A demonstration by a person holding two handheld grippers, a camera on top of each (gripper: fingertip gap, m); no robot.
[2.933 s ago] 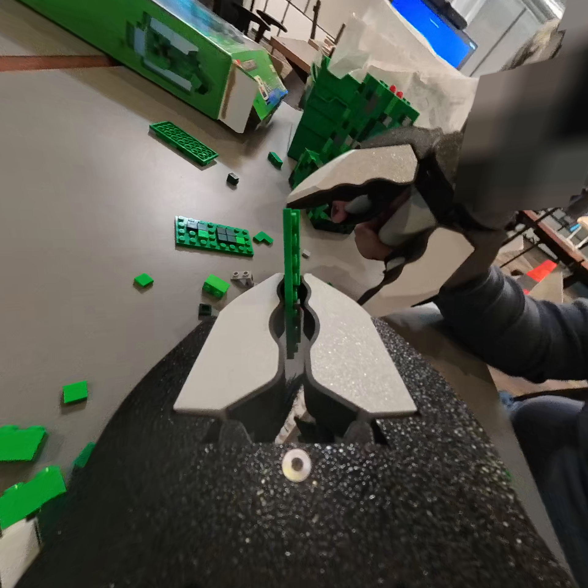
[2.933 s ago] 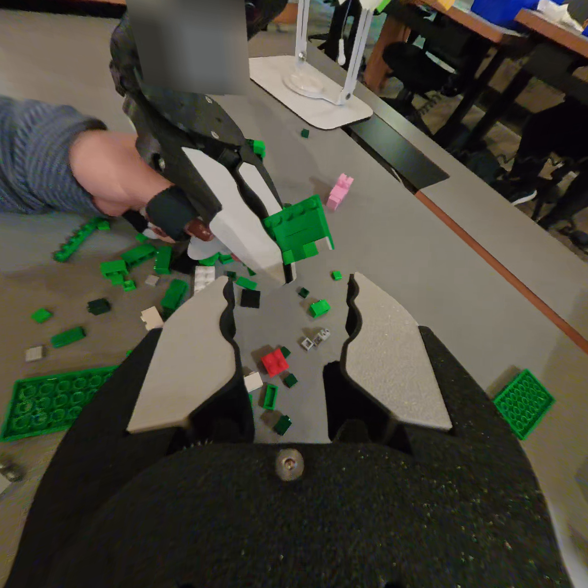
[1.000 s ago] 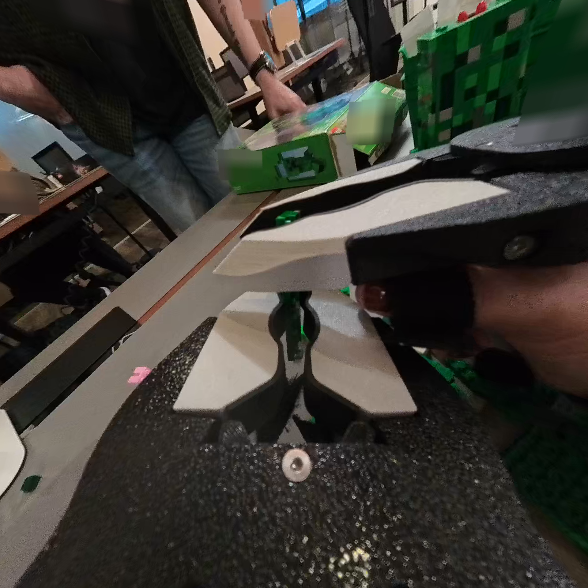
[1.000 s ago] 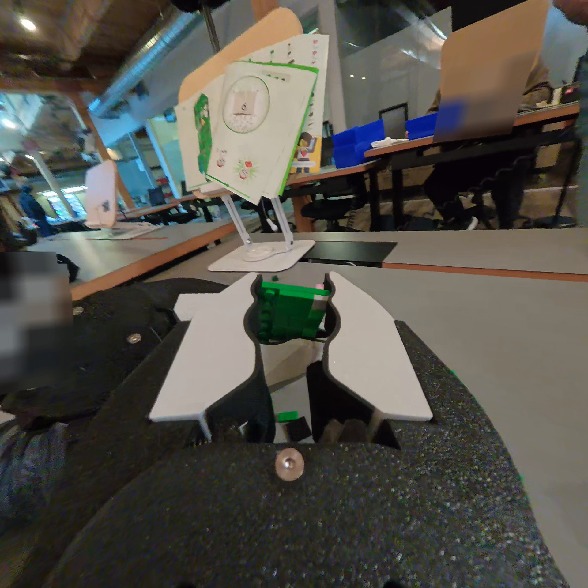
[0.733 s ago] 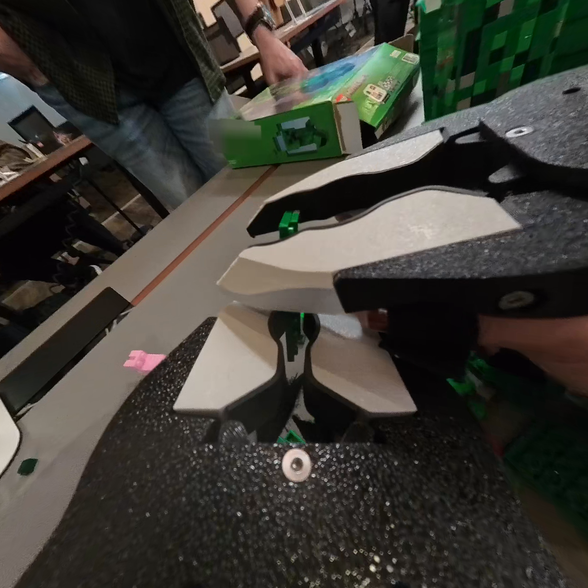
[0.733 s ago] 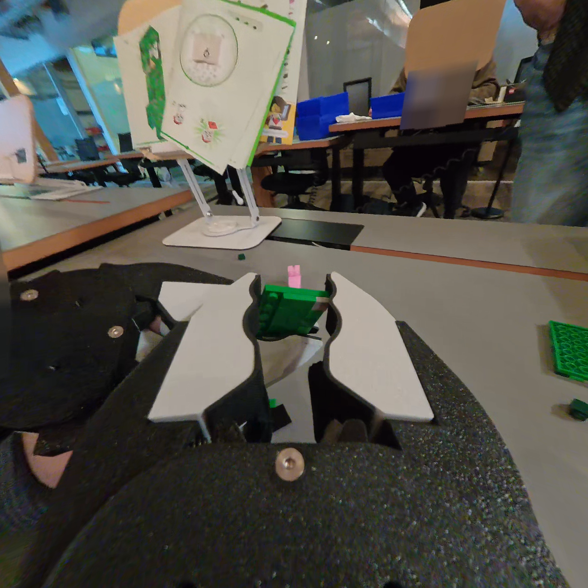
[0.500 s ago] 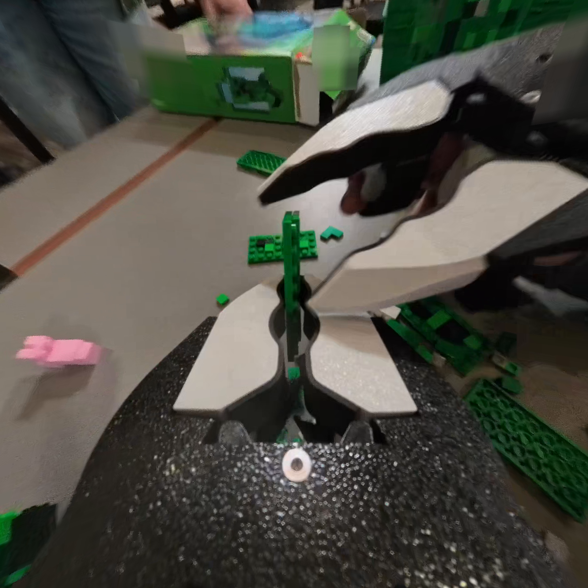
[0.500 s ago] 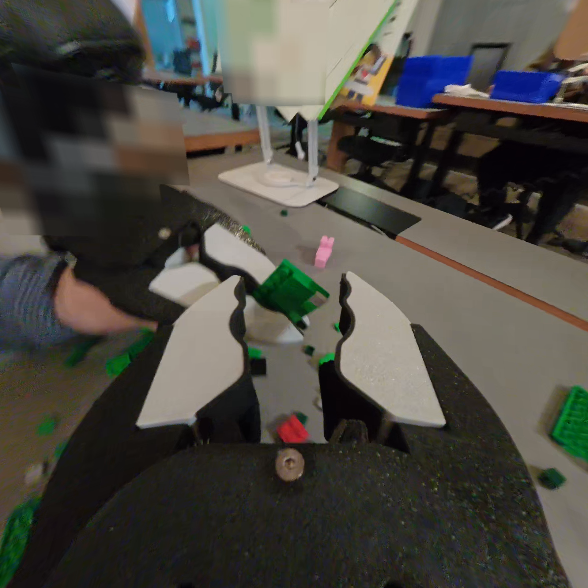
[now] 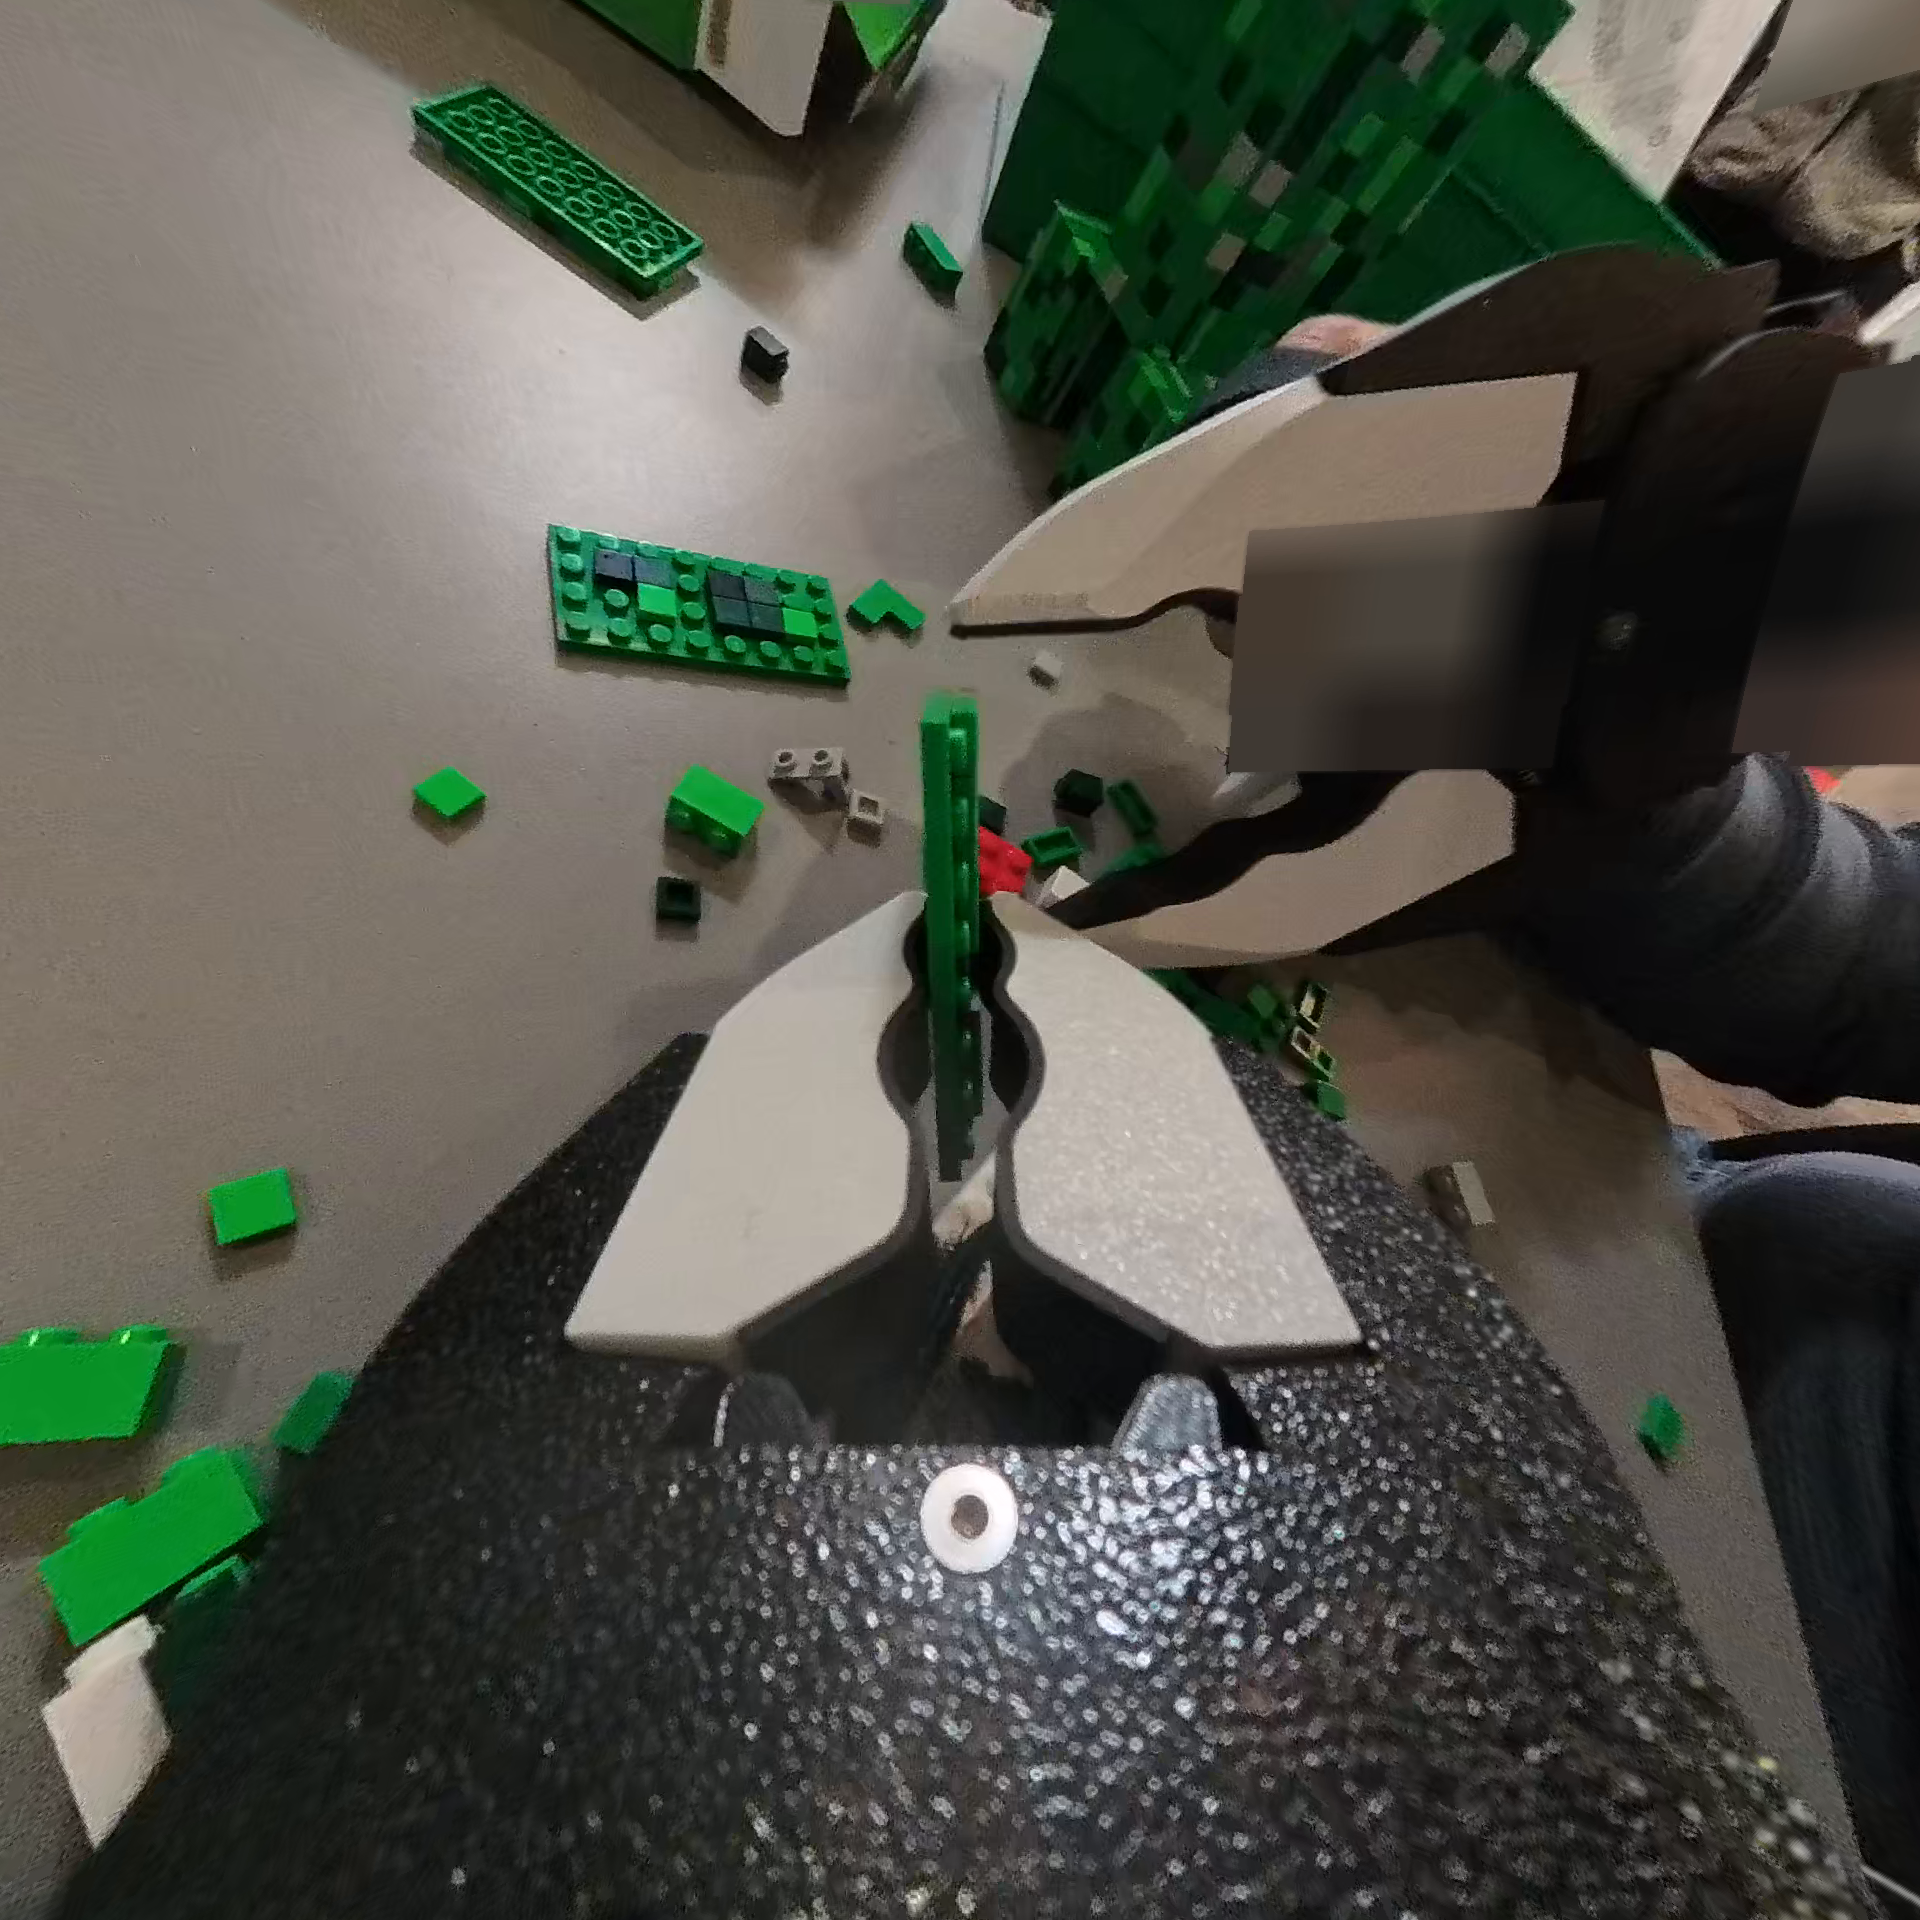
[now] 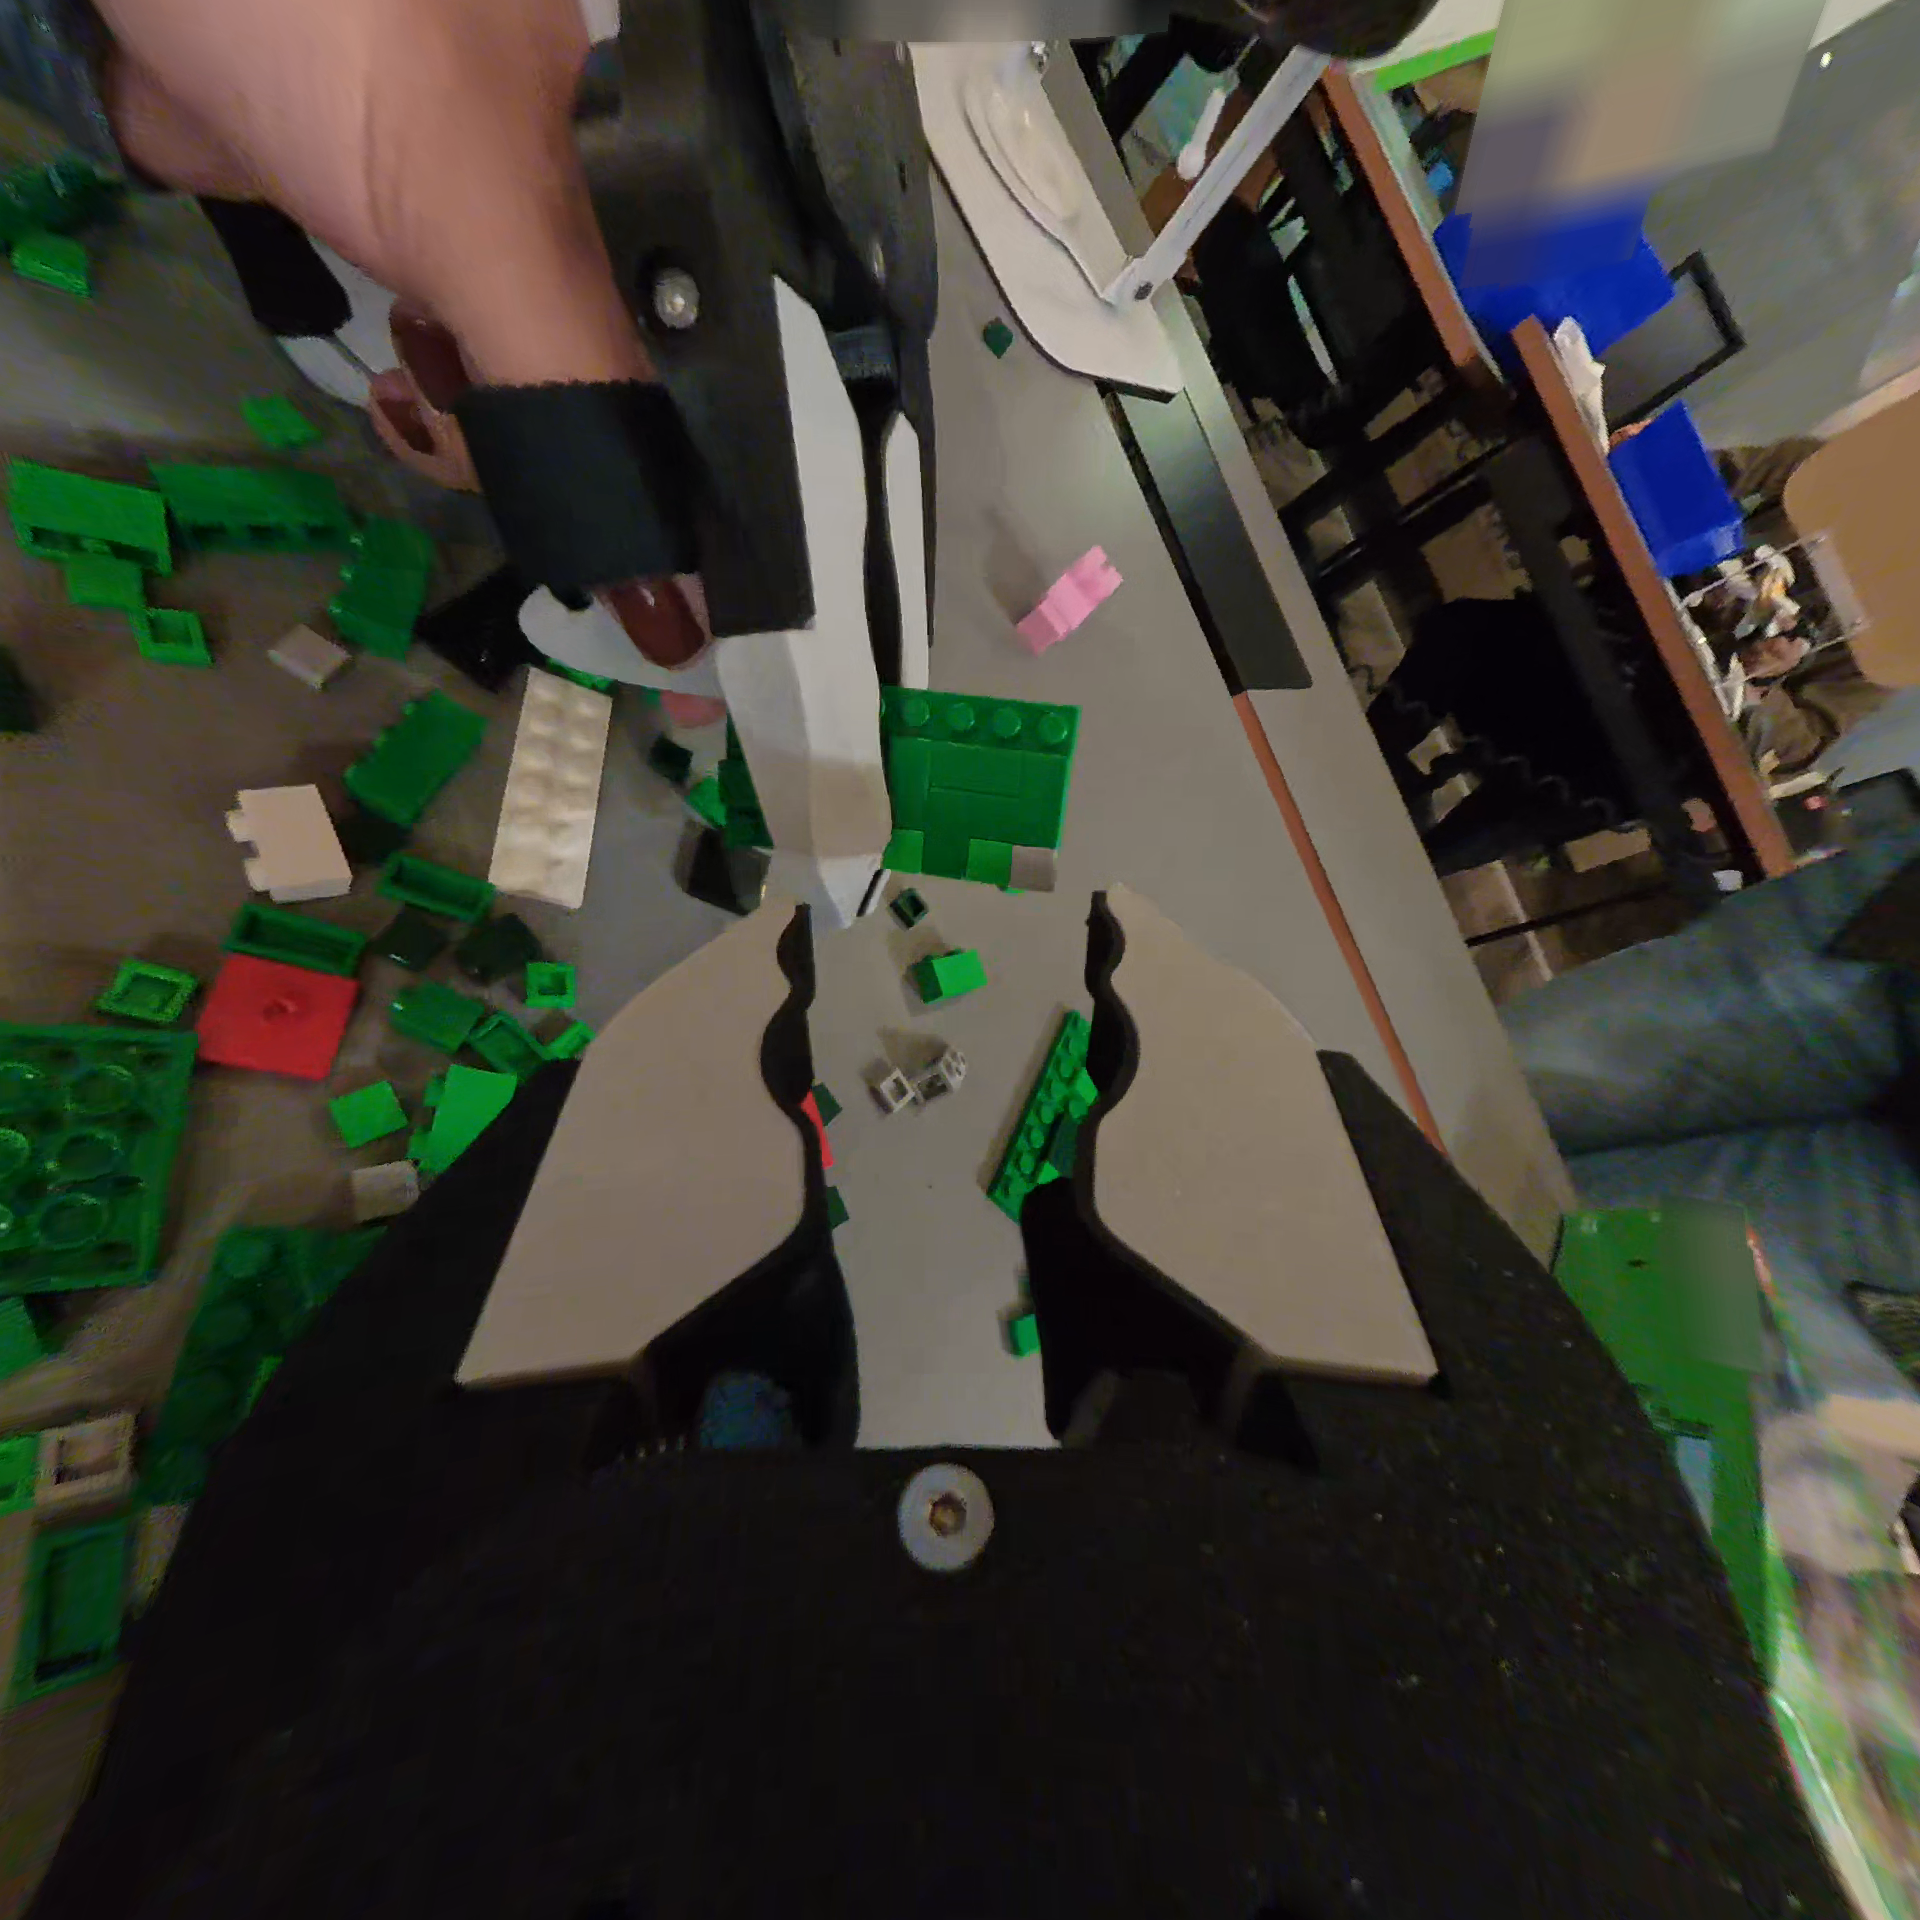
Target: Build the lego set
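My left gripper (image 9: 951,912) is shut on a small green plate assembly (image 9: 948,810), held edge-on above the table. In the right wrist view the same assembly (image 10: 977,790) shows its flat face, with a row of studs on top, gripped at its left edge by the left gripper (image 10: 868,831). My right gripper (image 10: 951,909) is open and empty, just short of the assembly and apart from it. It also shows in the left wrist view (image 9: 1003,764), jaws spread wide to the right of the plate.
Loose green, white, grey and red bricks litter the grey table (image 9: 260,499). A green plate with dark tiles (image 9: 696,608), a long green plate (image 9: 556,187) and a large green build (image 9: 1247,208) lie beyond. A pink piece (image 10: 1070,603) and a booklet stand (image 10: 1049,156) sit by the table edge. Less than 4 cm separates the two grippers' tips. It is some 15 cm from my left tips to the pink piece (image 10: 1070,603).
The right gripper has opened and let go of the green assembly, then drawn back. Both grippers have tipped from level down toward the table. The left gripper still holds the assembly.
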